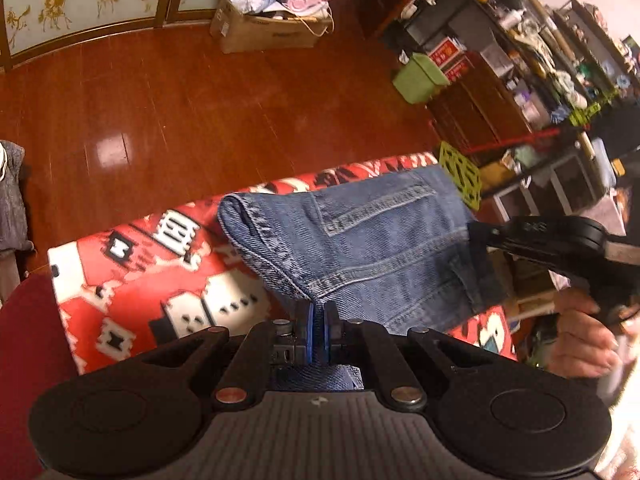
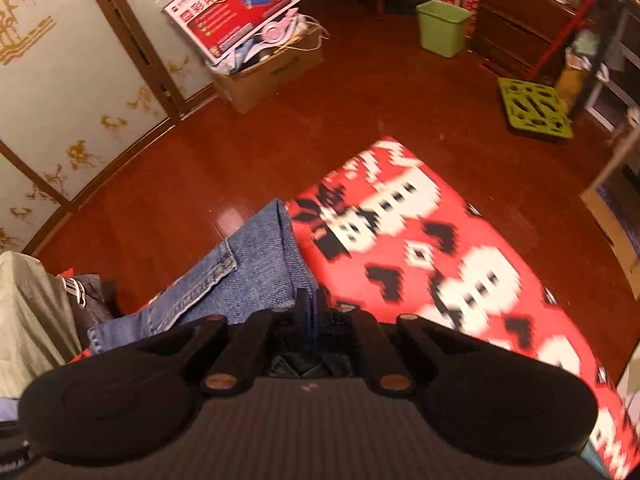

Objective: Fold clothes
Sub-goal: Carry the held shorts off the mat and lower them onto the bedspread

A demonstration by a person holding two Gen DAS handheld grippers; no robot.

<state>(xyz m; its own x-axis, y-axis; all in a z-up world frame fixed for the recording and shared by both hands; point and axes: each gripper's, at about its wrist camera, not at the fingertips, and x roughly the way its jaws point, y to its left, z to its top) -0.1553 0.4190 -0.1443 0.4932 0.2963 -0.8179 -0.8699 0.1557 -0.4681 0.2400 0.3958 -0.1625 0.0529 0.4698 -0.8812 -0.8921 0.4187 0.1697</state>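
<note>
Jeans [image 1: 360,236] folded over red patterned tabletop [image 1: 132,280], left tool [image 1: 319,322] and right tool [image 2: 313,312] each clamped on denim edge

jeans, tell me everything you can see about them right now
The jeans are mid-blue denim with pale double stitching, a patch pocket and thick seams. They are doubled over, with a rounded fold at the far left end, and held above the red, white and black patterned cloth. The left gripper is shut on a seam at the near edge; the right gripper is shut on another edge. Whether any part touches the cloth is unclear.
</note>
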